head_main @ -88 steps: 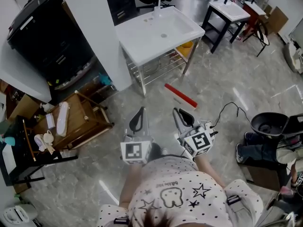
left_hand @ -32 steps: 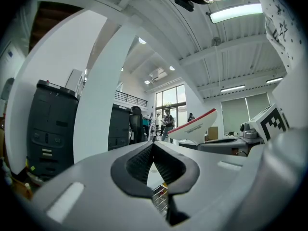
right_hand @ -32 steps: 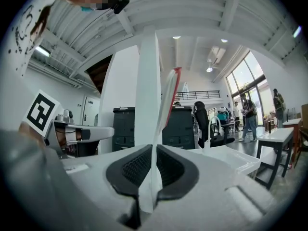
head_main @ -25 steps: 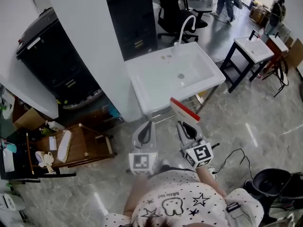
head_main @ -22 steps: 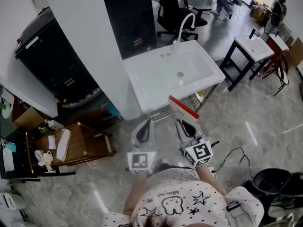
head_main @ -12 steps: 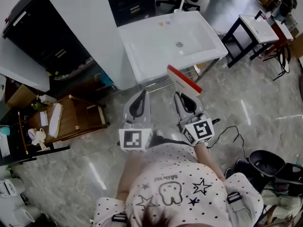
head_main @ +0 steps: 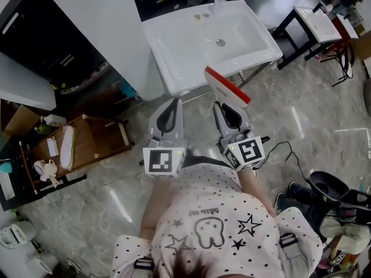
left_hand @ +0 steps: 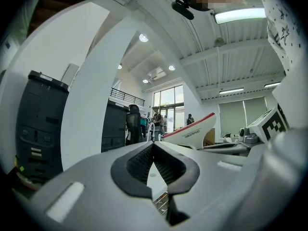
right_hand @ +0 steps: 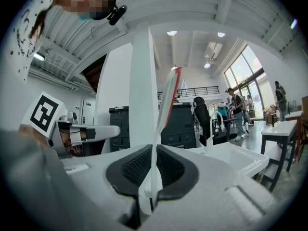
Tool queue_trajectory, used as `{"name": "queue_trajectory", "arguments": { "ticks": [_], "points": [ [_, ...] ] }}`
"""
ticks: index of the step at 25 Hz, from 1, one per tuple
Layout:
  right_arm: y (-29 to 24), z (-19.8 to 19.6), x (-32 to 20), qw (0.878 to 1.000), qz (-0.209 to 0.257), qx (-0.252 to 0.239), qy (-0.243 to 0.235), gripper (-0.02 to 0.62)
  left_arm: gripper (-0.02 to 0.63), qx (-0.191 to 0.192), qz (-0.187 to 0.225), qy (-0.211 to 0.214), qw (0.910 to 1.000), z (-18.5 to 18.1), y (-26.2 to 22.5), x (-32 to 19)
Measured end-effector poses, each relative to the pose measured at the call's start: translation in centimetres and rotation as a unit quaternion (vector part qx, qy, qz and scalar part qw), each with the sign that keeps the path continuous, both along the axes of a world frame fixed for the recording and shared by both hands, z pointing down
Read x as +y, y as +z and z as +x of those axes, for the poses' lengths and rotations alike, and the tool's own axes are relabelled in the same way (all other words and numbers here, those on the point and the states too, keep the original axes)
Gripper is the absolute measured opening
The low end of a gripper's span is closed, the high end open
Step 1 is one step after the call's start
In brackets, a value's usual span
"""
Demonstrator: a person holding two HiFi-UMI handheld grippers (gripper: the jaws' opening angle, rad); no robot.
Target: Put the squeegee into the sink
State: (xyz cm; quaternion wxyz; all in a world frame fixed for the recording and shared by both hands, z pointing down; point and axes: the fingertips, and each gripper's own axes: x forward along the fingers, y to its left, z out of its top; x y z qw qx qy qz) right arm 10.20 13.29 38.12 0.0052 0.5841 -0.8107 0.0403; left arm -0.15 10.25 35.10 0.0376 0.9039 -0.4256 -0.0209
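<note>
Carry step, squeegee not in yet. The right gripper (head_main: 225, 108) is clamped on the squeegee (head_main: 226, 87). Its own view shows the thin white body pinched edge-on between the pads, with the red-edged blade sticking up and forward past the jaws. The left gripper (head_main: 170, 106) has its jaws together with nothing between them, and it rides just beside the right one at about the same level. The squeegee is up in the air, in front of the sink (head_main: 185, 39). From the head view its far end sits about at the front rim, not over the basin. We judge the job now is to push forward until the whole blade is past that rim, with the tool above rim height so the leading end doesn't clip the edge. Then we lower it toward the bare basin floor near the drain (head_main: 219, 41), well short of the faucet (head_main: 220, 2) at the back. The grip is on a thin flat part, so we think it could pivot in the pads. We'd move it in smoothly with no wrist flicks, and open the jaws only once it is low in the basin, not drop it from height. We'd have the left gripper stay back off the rim, since it's not needed here.
</note>
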Motion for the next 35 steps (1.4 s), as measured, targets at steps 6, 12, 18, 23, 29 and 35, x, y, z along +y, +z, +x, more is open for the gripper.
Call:
{"name": "queue_trajectory", "arguments": {
  "ticks": [6, 12, 18, 23, 29, 35],
  "points": [
    [0.1, -1.4, -2.6, 1.0, -0.003, 0.0, 0.012, 0.021, -0.005, -0.001, 0.001, 0.007, 1.0, -1.3, 0.0, -3.2],
    [0.9, -2.2, -4.4, 1.0, -0.014, 0.0, 0.02, 0.022, -0.005, -0.008, 0.005, 0.017, 0.9998, -2.0, 1.6, -5.1],
    [1.8, -1.9, -5.2, 0.999, -0.028, -0.004, 0.042, 0.022, -0.005, -0.007, -0.02, 0.029, 0.9994, -1.9, 2.5, -6.1],
    [1.7, -0.9, -6.2, 0.998, -0.026, 0.0, 0.058, 0.023, -0.005, -0.009, -0.017, 0.035, 0.9992, -1.0, 2.2, -7.4],
    [1.5, 0.9, -7.4, 0.997, -0.018, 0.004, 0.07, 0.021, -0.005, -0.008, 0.002, 0.028, 0.9996, -0.4, 2.3, -8.5],
    [1.8, 1.3, -9.8, 0.998, -0.023, -0.002, 0.056, 0.021, -0.005, -0.011, -0.008, 0.014, 0.9998, -0.1, 2.7, -10.2]
  ]
}}
